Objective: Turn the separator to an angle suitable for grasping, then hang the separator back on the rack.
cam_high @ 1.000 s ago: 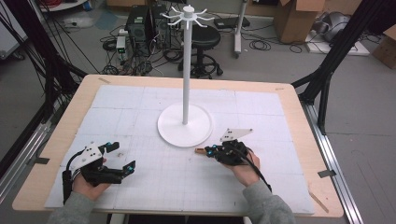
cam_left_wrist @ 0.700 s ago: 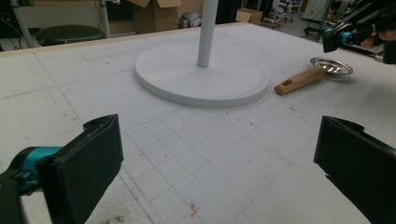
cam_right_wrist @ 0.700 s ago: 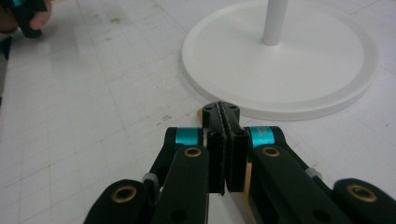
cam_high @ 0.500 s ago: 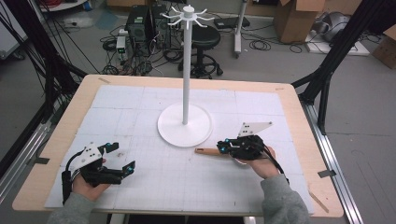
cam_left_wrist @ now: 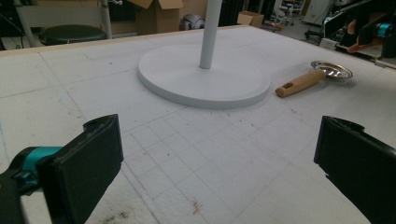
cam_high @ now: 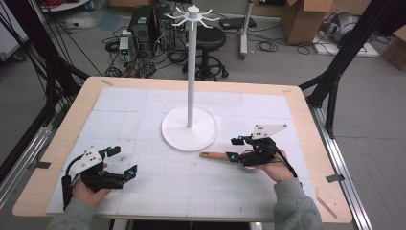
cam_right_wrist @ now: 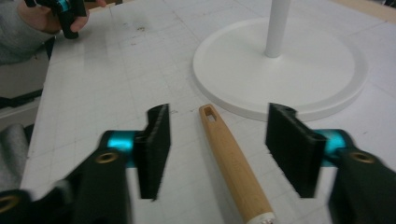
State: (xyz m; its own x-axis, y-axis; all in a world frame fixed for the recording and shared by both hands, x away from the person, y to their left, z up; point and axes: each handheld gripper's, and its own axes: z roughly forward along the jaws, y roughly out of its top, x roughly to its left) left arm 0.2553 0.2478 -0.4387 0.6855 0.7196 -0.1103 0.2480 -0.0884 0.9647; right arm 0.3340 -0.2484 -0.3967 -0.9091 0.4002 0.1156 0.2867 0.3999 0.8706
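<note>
Right gripper (cam_right_wrist: pixel 217 149), its jaws just opened, straddles the wooden-handled metal ladle (cam_right_wrist: pixel 233 163) without touching; the ladle lies flat on the white gridded table mat (cam_high: pixel 158 187) beside the white round-based hanger stand (cam_high: pixel 190 125). Left gripper (cam_left_wrist: pixel 217 154) rests wide open, well apart.

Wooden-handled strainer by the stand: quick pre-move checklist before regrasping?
1. Right gripper open, its jaws having just been opening: ok.
2. Wooden handle lies between the jaws, pads clear of it: ok.
3. Strainer flat on the table, bowl beside the stand base: ok.
4. Left gripper open, nothing in it, away from the handle: ok.
5. Handle touching the stand base: cannot tell.
</note>
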